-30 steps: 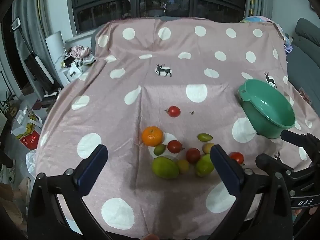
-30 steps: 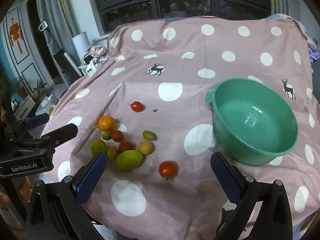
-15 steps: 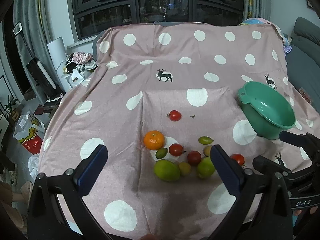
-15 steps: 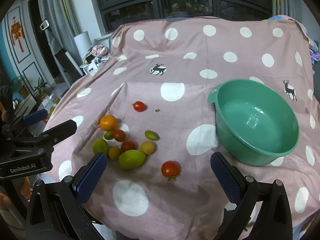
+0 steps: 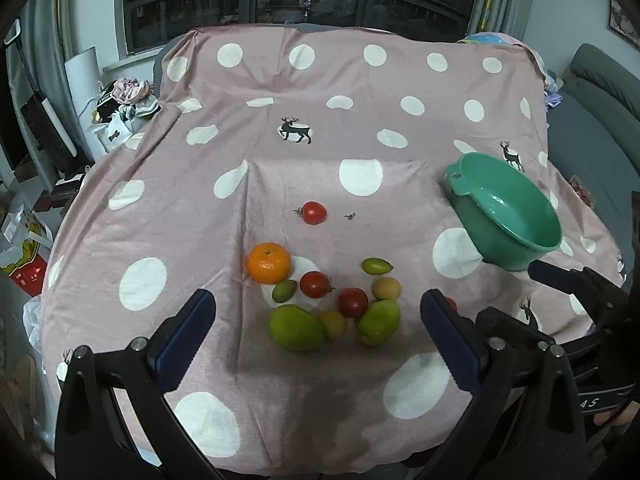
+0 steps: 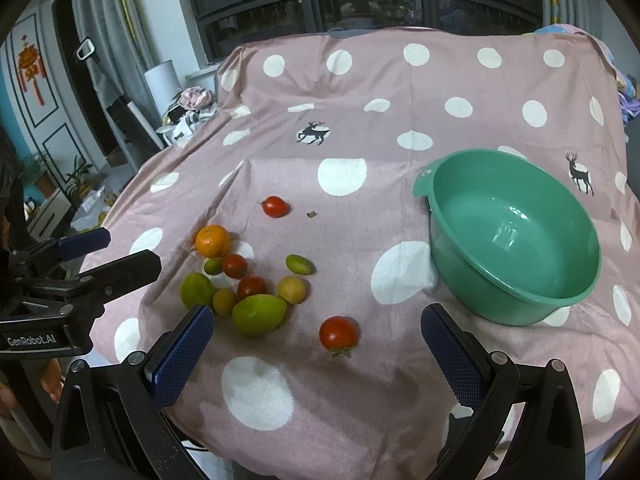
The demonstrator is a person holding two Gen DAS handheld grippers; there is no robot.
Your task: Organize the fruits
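Observation:
A cluster of fruit lies on the pink dotted cloth: an orange [image 5: 268,262] [image 6: 213,240], two big green mangoes [image 5: 295,328] [image 5: 378,317], red tomatoes [image 5: 315,284] and small yellow and green fruits. One tomato [image 5: 314,212] [image 6: 275,206] sits apart farther back, another [image 6: 338,332] lies near the front. An empty green bowl [image 6: 510,236] [image 5: 505,210] stands to the right. My left gripper [image 5: 318,328] hangs open above the near edge, short of the cluster. My right gripper [image 6: 316,344] is open too, nothing between its fingers.
The cloth-covered table [image 5: 360,92] drops off at its near edge. Clutter and boxes [image 5: 124,100] stand on the floor at the left, a grey sofa [image 5: 600,92] at the right. Dark windows fill the back wall.
Both views have drawn back and upward a little, so the fruit and bowl sit slightly farther away. Neither gripper has changed its opening and no fruit has moved.

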